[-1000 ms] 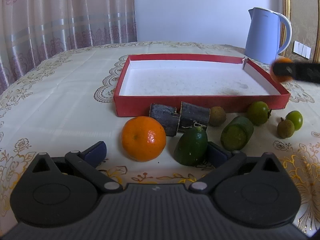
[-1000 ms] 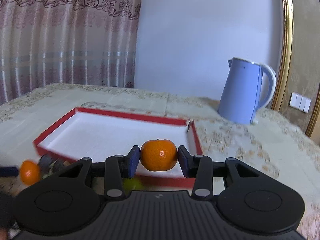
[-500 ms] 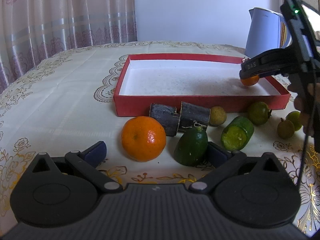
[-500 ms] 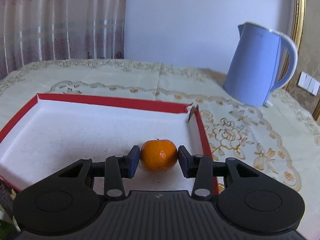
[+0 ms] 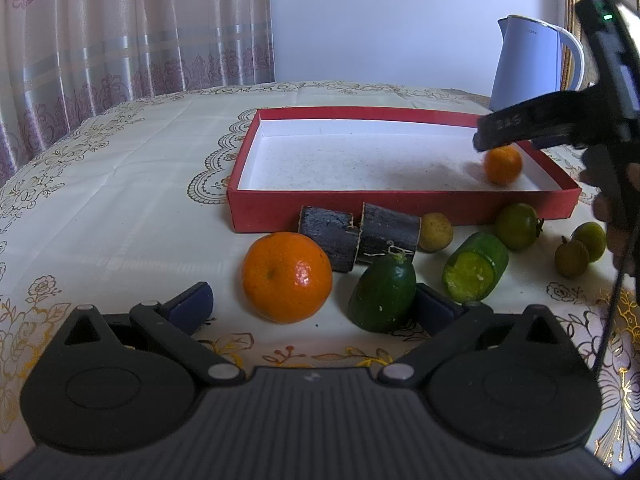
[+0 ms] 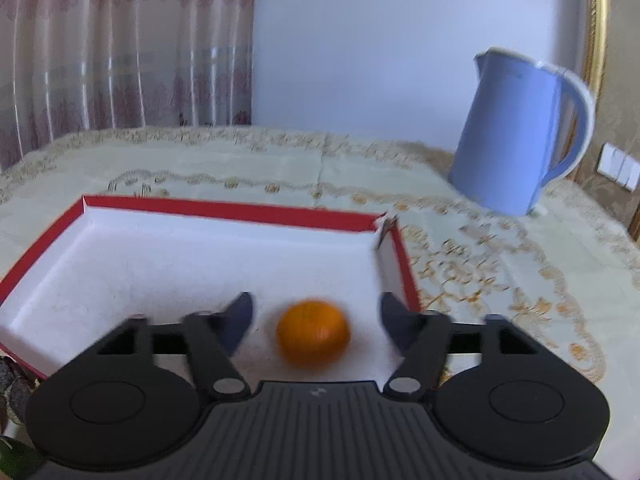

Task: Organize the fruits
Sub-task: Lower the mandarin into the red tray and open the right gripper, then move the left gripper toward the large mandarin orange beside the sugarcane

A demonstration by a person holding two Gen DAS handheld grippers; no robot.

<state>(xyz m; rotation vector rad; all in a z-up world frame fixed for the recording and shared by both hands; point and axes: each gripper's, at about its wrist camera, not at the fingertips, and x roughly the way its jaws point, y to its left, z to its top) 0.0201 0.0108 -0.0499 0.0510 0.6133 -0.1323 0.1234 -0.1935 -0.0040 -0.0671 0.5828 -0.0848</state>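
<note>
Both my tongs are apart: the left tongs point(image 5: 310, 306) gape wide and clamp nothing, and the jaws of the right tongs point(image 6: 316, 318) are opening, with the small orange point(image 6: 313, 335) between them and neither pad touching it.

Beneath everything lies the desk point(image 5: 120, 200), draped in a cream cloth printed with gold flowers and scalloped borders. Ahead of both tongs sits the red box point(image 5: 400, 208), a shallow rectangular card tray, red outside and matte white inside. Beyond its far right corner stands a smooth pale blue kettle point(image 6: 516, 136) with a white-edged handle.

Just ahead of the left tongs, between the open fingers, rests a big orange point(image 5: 287, 276), round, glossy and dimpled, and right of it, against the right finger, a dark green oval fruit point(image 5: 383, 296). Behind those two lie two dark, rough cylindrical stalk pieces point(image 5: 360, 236) against the box's near wall, then a cut green piece point(image 5: 475, 266) showing a pale green face, and farther right several small round green and tan fruits point(image 5: 516, 220).

A second ago the right tongs were clamped on the small orange and carrying it before the box; now it sits on the white floor of the box near the right wall, released. Everything by the left tongs lies as before.

Between the left tongs and the box, the stalk pieces and the big orange block a straight path.
</note>
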